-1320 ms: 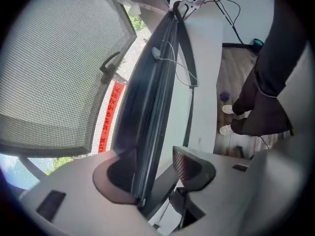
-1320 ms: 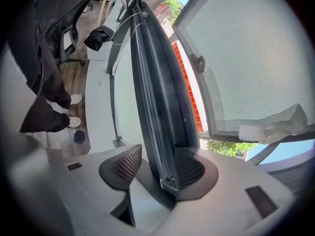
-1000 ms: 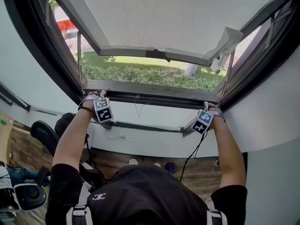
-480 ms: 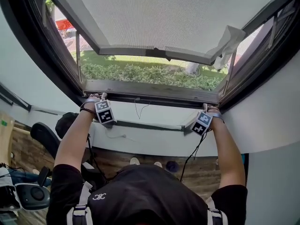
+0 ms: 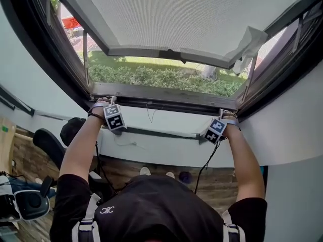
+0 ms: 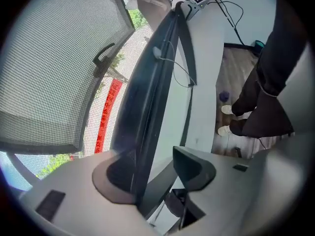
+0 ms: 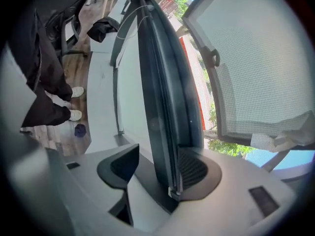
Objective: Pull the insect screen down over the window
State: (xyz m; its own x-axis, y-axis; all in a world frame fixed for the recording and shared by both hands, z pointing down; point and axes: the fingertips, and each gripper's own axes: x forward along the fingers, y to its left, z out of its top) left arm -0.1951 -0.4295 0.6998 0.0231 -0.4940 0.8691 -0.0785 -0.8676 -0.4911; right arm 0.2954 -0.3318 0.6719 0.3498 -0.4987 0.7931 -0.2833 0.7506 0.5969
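Observation:
The insect screen's dark bottom bar [image 5: 161, 99] runs across the foot of the window opening, just above the white sill [image 5: 166, 153]. My left gripper [image 5: 107, 105] holds the bar's left end. In the left gripper view the bar [image 6: 147, 107] passes between the jaws and both pads [image 6: 118, 177] touch it. My right gripper [image 5: 223, 117] is at the bar's right end. There the bar [image 7: 162, 107] lies against one pad [image 7: 194, 170], the other pad stands apart from it, and the jaws are opening. A thin pull cord [image 5: 150, 116] hangs from the bar's middle.
The window sash [image 5: 176, 14] with a mesh-like pane and a dark handle [image 5: 174, 54] is swung outward over hedges. A white rag [image 5: 250, 43] hangs at its right corner. A black chair [image 5: 48, 145] stands at the left and a cable [image 5: 207, 160] hangs from the right gripper.
Both hands and the bar stay almost where they were. The view has shifted slightly.

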